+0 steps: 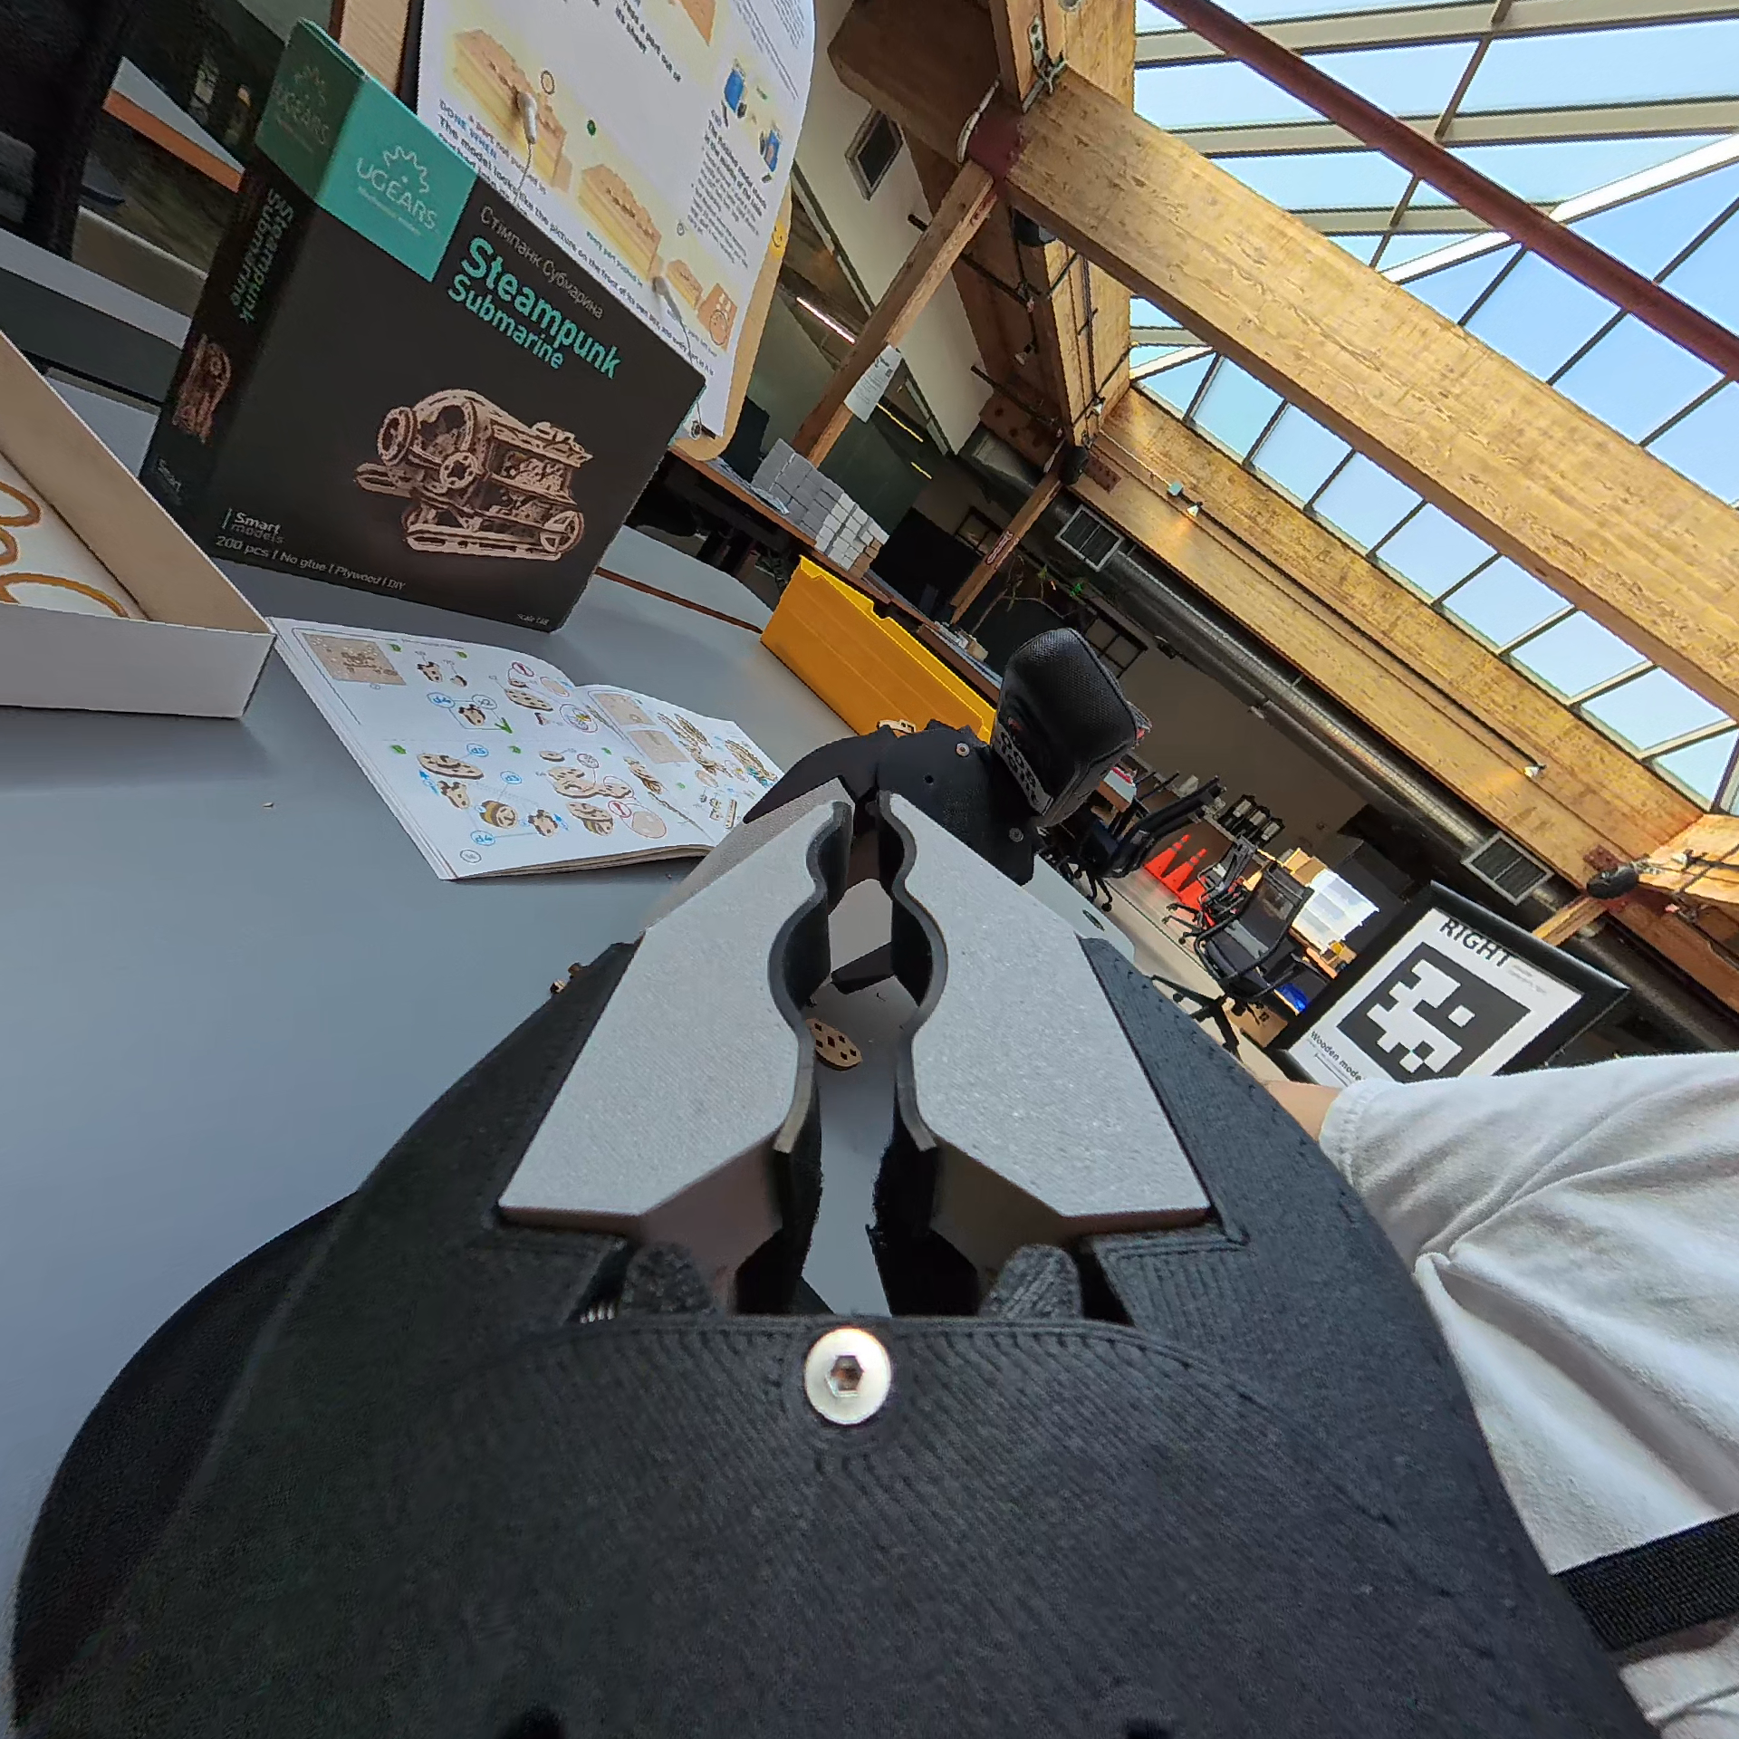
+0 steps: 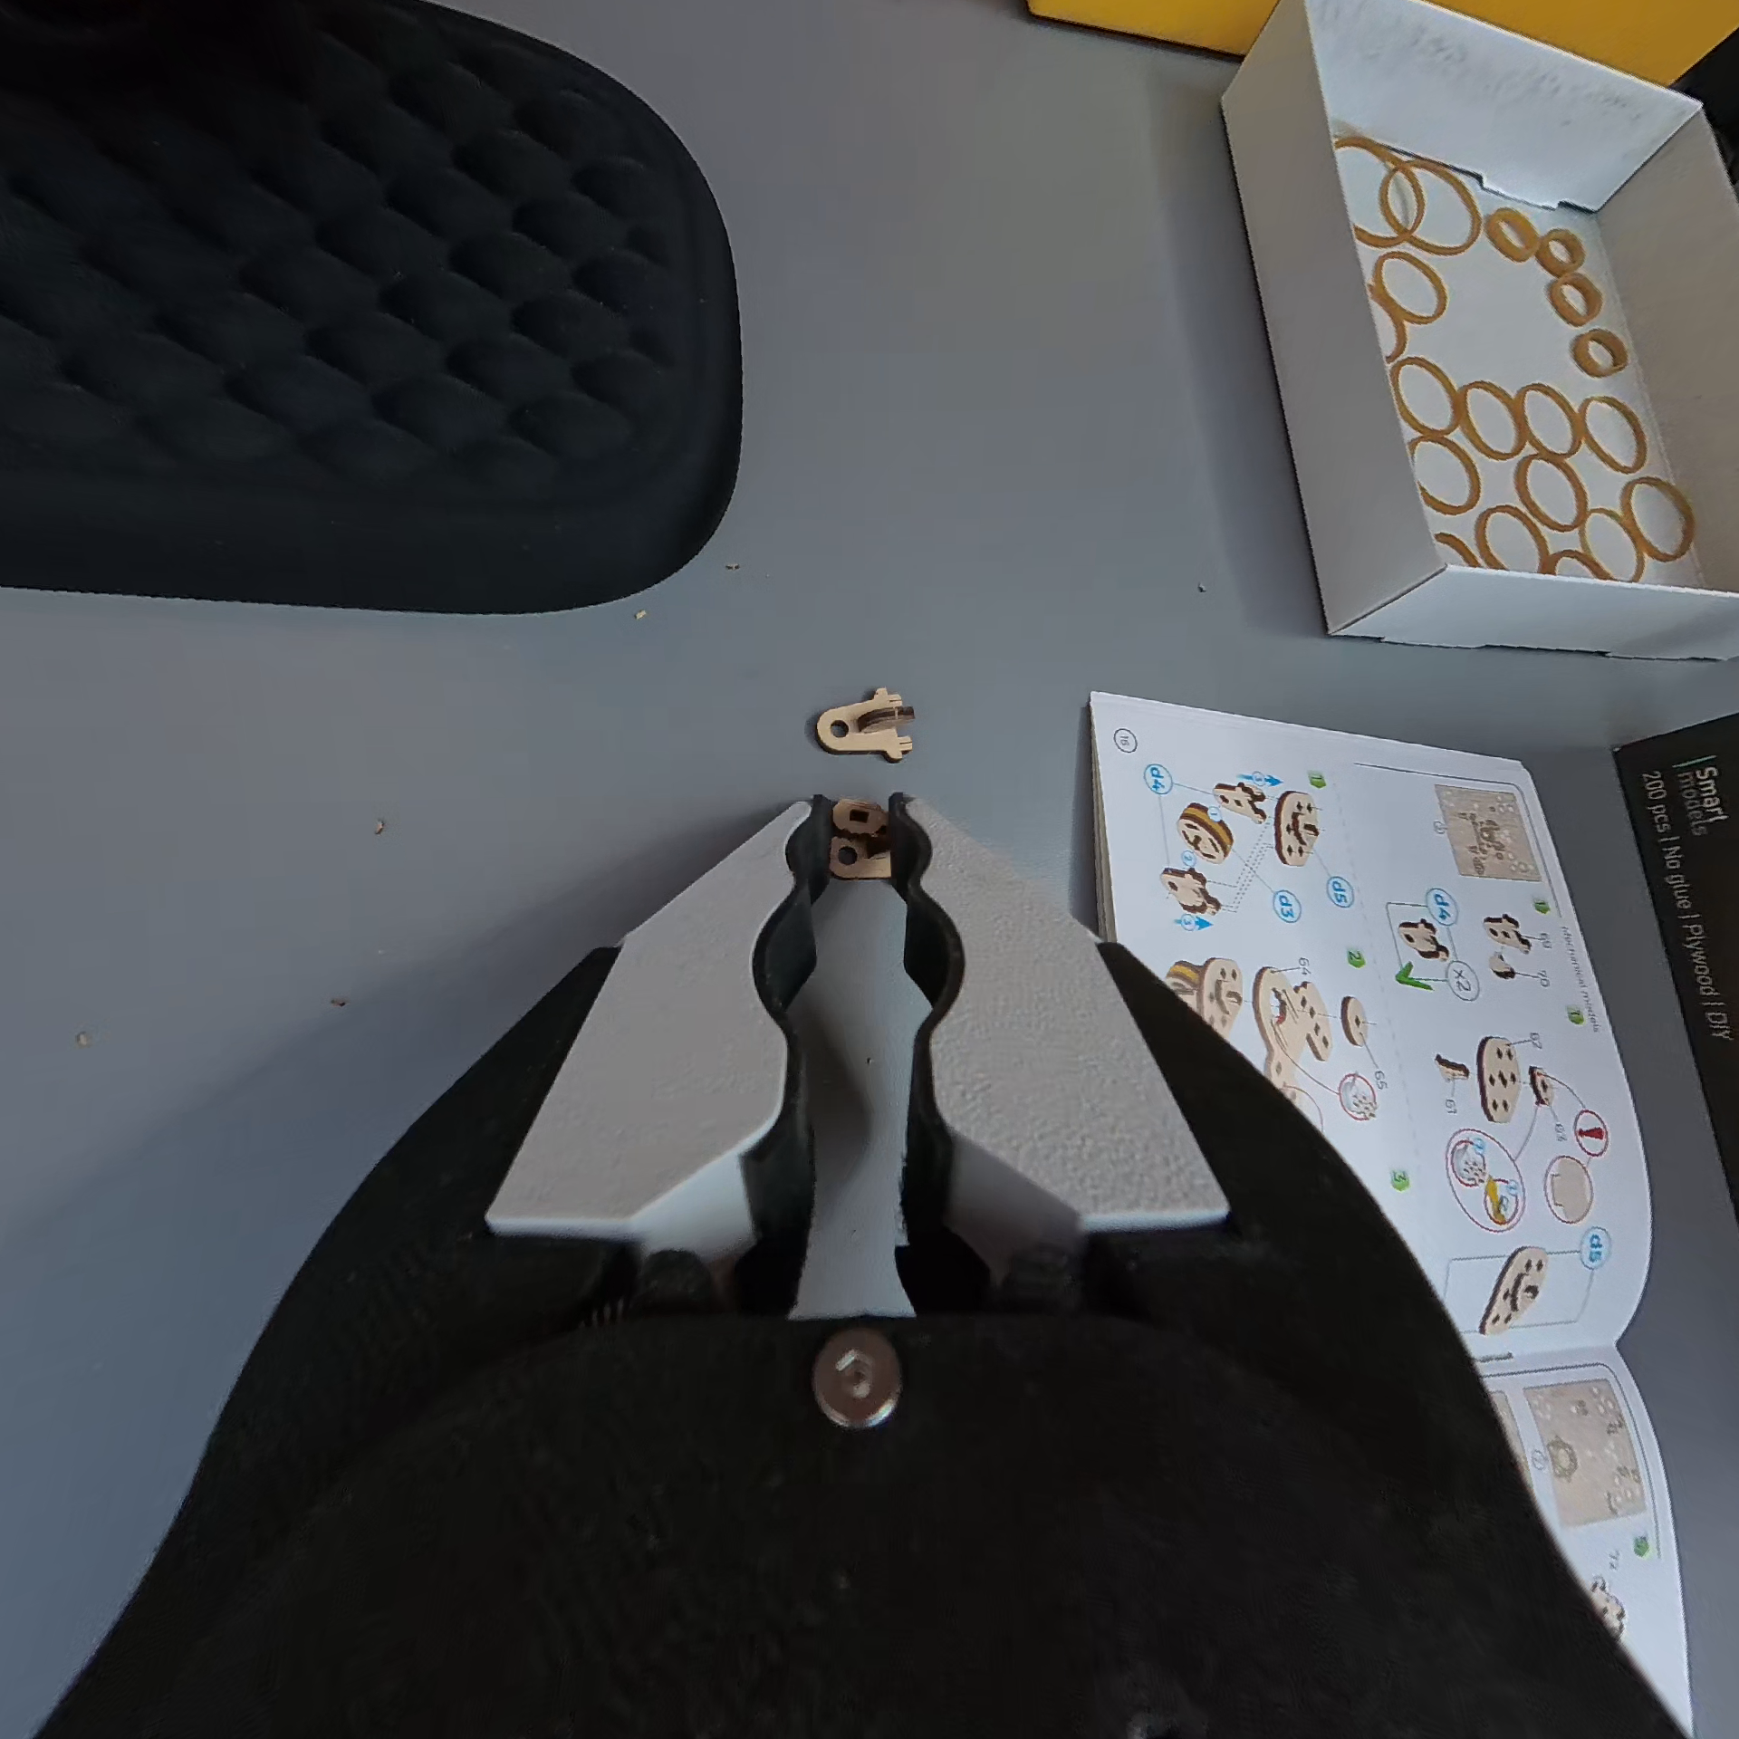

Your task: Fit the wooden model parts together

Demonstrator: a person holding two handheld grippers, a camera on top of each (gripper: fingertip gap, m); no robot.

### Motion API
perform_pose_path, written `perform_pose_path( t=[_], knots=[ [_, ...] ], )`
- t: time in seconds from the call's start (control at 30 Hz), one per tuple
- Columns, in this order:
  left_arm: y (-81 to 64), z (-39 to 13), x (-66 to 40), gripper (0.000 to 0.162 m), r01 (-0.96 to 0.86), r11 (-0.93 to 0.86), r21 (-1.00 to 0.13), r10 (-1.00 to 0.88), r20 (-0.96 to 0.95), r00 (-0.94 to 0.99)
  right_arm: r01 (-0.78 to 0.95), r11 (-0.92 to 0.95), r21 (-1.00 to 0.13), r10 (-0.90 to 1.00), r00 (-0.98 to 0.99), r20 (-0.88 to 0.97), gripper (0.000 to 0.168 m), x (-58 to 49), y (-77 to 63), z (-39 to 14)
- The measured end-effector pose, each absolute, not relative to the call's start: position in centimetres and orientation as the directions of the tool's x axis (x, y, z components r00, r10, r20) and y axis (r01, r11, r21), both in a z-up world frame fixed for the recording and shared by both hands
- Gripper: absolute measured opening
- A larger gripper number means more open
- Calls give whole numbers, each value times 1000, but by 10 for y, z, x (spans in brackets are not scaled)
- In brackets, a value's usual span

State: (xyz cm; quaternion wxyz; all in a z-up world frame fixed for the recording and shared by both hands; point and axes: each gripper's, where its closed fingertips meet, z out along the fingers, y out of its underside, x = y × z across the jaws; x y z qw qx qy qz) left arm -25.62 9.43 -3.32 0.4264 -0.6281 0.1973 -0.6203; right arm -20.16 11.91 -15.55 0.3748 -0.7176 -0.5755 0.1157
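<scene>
Right wrist view looks straight down on the right gripper [image 2: 858,833], whose fingertips pinch a small wooden piece [image 2: 858,840] with holes in it, held just above the grey table [image 2: 470,847]. Just beyond the tips, apart from them, a second wooden part [image 2: 864,726] with a round hole and prongs lies flat on the table. To the right lies an open instruction booklet [image 2: 1364,1016]; farther off sits a white box [image 2: 1317,395] of tan rings [image 2: 1524,423], and to the far left a black padded cushion [image 2: 329,301].

Left wrist view is tilted upward, its left gripper [image 1: 861,819] nearly closed with only a narrow gap and nothing seen held. Below that gap a round perforated wooden disc [image 1: 836,1043] lies on the table. Ahead is the other gripper, then the booklet [image 1: 527,743] and the dark kit box [image 1: 414,395].
</scene>
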Motion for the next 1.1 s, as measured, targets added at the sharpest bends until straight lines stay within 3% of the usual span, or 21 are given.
perform_pose_path(
  t=[0.27,0.43,0.6,0.83,0.9,1.0,1.1],
  knots=[
    [97,-34,-258,4,284,-559,-779,-772,614,163,754,49,-655,895,258,363,12,-208,116,-146],
    [99,-43,-257,13,256,-578,-775,-755,627,192,645,286,-708,824,212,525,12,-223,96,-98],
    [85,-50,-243,17,170,-643,-747,-741,663,107,503,469,-727,743,221,632,12,-237,70,-50],
    [63,-42,-230,23,107,-694,-712,-719,693,-52,482,531,-697,704,207,679,12,-242,59,-43],
    [62,-46,-228,22,85,-691,-718,-722,691,-34,478,543,-690,696,203,689,12,-243,57,-42],
    [58,-44,-228,4,78,-676,-733,-737,674,-59,479,552,-683,689,199,697,12,-244,55,-41],
    [56,-43,-229,1,70,-658,-750,-753,655,-61,472,552,-687,691,201,694,12,-245,56,-42]
  ],
)
